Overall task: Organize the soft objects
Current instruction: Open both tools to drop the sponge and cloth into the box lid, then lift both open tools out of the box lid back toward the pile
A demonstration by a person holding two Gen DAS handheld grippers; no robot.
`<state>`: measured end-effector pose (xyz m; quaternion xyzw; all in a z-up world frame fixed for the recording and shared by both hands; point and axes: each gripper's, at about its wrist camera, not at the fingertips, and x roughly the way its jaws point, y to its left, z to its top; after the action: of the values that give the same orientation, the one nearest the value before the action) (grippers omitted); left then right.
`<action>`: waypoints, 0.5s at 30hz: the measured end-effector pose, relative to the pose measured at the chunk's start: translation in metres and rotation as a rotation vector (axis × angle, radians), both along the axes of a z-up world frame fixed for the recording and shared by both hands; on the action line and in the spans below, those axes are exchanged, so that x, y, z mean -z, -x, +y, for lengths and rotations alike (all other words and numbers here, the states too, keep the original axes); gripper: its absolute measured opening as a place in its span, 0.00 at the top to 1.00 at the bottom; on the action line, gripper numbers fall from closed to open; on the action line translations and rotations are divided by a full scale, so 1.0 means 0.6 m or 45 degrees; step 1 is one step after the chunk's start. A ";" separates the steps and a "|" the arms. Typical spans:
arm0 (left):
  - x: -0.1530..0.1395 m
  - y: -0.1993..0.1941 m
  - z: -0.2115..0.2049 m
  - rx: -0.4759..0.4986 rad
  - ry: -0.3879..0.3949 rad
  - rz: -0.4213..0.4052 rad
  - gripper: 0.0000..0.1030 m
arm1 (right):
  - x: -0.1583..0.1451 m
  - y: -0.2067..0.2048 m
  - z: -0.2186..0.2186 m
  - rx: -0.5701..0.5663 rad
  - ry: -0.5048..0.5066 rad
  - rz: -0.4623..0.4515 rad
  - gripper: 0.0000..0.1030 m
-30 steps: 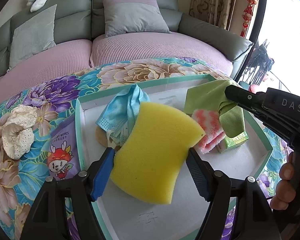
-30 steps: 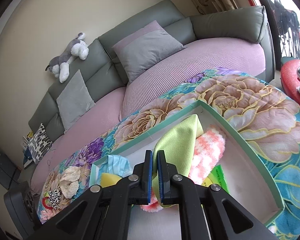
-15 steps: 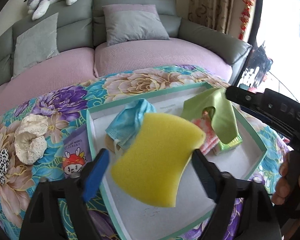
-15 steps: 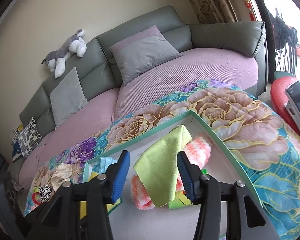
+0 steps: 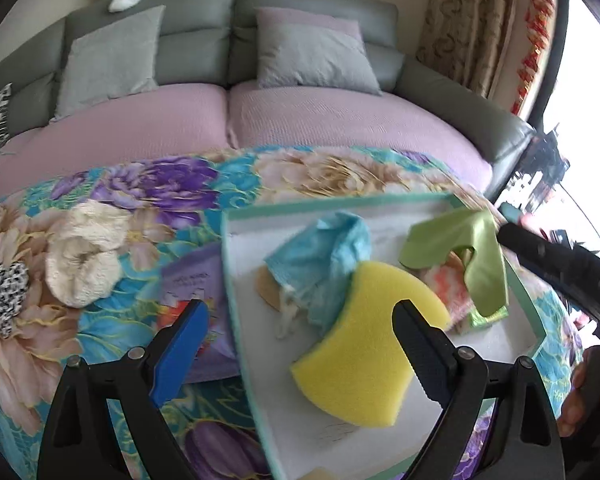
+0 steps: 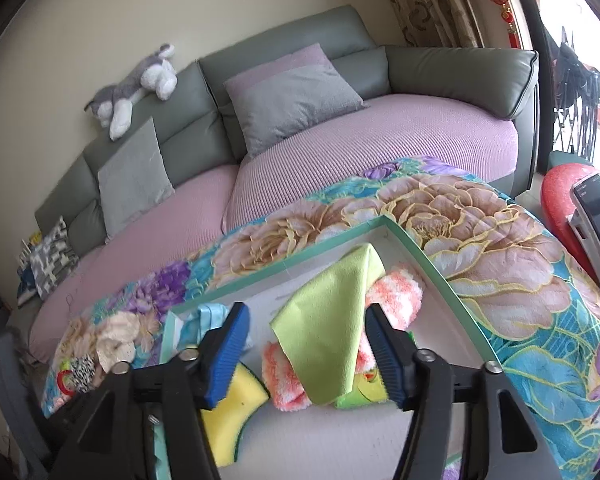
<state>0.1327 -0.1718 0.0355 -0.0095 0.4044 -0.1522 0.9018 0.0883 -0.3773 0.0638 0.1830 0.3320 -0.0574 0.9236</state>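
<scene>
One sponge [image 5: 364,344], one green cloth [image 6: 328,332], two scrunchies [image 5: 86,254], three cushions [image 5: 312,56].

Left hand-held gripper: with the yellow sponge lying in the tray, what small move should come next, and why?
Probably swing toward the cream scrunchie. The left hand-held gripper is open and empty, the yellow sponge lies free in the tray beside the blue mask, while the scrunchie lies outside on the floral cloth.
</scene>
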 end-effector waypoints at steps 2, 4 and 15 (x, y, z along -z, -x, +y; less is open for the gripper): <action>-0.003 -0.005 0.023 -0.076 0.003 -0.006 0.04 | 0.000 -0.003 0.008 -0.010 0.053 0.041 0.22; -0.004 -0.008 0.049 -0.154 0.001 -0.012 0.03 | 0.002 -0.005 0.017 -0.022 0.099 0.074 0.04; 0.011 -0.018 0.174 -0.522 -0.036 0.055 0.03 | 0.007 -0.012 0.055 -0.067 0.241 0.156 0.00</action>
<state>0.1435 -0.0675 0.0289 -0.0822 0.4153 0.0403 0.9051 0.0955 -0.3445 0.0596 0.0824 0.3858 -0.0752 0.9158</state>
